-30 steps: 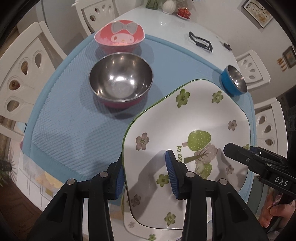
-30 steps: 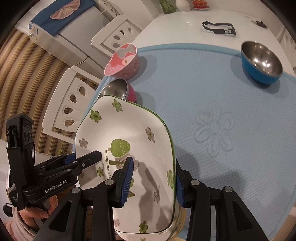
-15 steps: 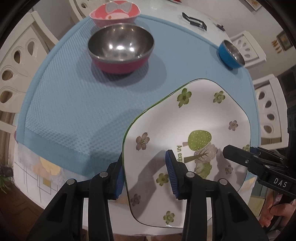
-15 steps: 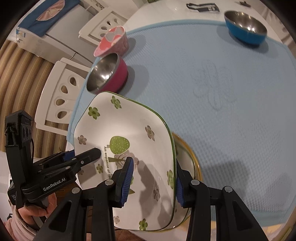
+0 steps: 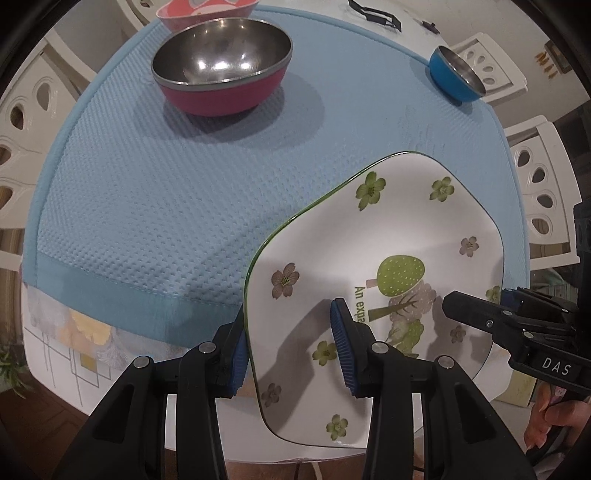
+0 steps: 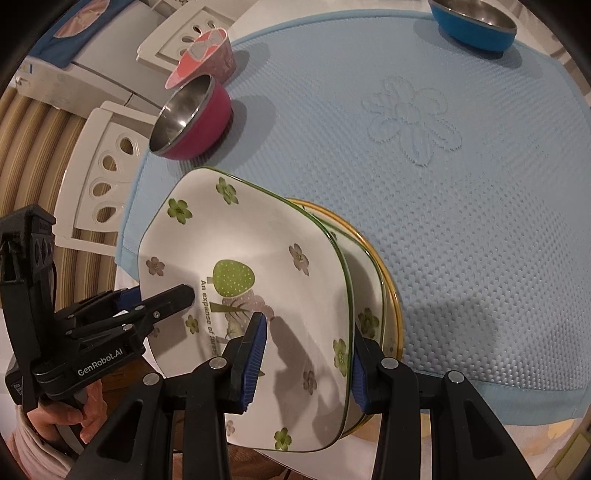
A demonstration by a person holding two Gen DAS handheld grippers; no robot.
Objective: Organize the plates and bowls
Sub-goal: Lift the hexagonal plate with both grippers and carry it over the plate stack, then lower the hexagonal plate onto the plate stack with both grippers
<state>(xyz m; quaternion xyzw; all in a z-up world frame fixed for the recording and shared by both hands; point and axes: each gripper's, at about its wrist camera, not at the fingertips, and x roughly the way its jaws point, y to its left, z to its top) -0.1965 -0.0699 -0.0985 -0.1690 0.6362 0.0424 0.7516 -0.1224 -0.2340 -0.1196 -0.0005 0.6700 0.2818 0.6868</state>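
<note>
A white square plate (image 5: 388,229) with green flowers and a tree print hangs over the near edge of the table, gripped on two sides. My left gripper (image 5: 291,350) is shut on its left rim. My right gripper (image 6: 306,362) is shut on the opposite rim of the plate (image 6: 251,254). Just below it lies a stack with another flowered plate (image 6: 365,280) on a yellow-rimmed plate (image 6: 389,273). A steel bowl with a magenta outside (image 5: 221,70) stands at the back left, a pink character bowl (image 5: 207,11) behind it, and a blue bowl (image 5: 458,77) at the back right.
A light blue textured mat (image 5: 166,184) covers most of the round white table. White chairs (image 5: 543,192) ring the table. A black clip-like object (image 5: 376,18) lies at the far edge. A hand (image 6: 59,417) holds the left gripper's handle.
Both grippers have sunk with the plate and drawn back toward the table's near edge. The stacked plates have come into sight beneath it, and the bowls now sit higher in both views.
</note>
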